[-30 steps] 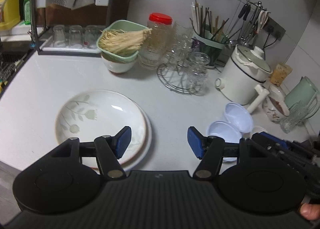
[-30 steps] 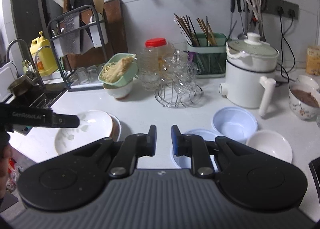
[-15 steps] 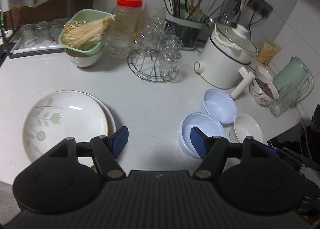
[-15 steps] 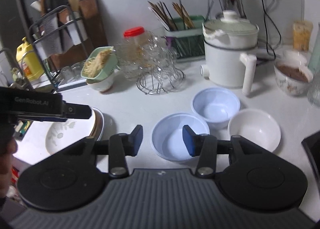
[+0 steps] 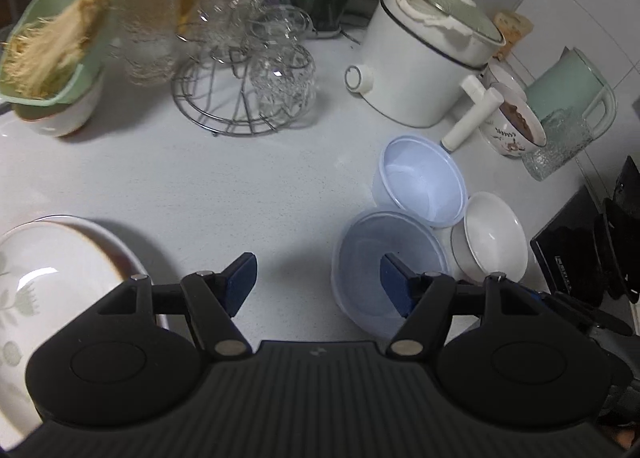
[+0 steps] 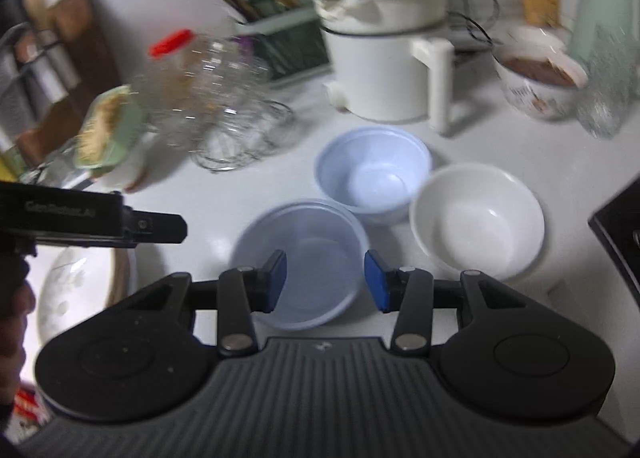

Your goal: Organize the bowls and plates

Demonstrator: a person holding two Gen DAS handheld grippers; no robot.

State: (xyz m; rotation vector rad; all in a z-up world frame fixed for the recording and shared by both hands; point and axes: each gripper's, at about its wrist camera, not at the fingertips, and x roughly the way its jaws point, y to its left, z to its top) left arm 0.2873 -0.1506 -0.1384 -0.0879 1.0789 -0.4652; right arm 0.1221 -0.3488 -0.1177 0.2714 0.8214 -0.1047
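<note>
While tilted down, both tongs gape.

White cooker, wire glass rack

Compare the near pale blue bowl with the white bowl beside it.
The near pale blue bowl is translucent and looks like thin plastic; the white bowl is opaque and glossy. The near pale blue bowl sits in front of the open right gripper, in line with its fingers; the white bowl lies off to the right. Both stand upright and empty on the counter.
</note>
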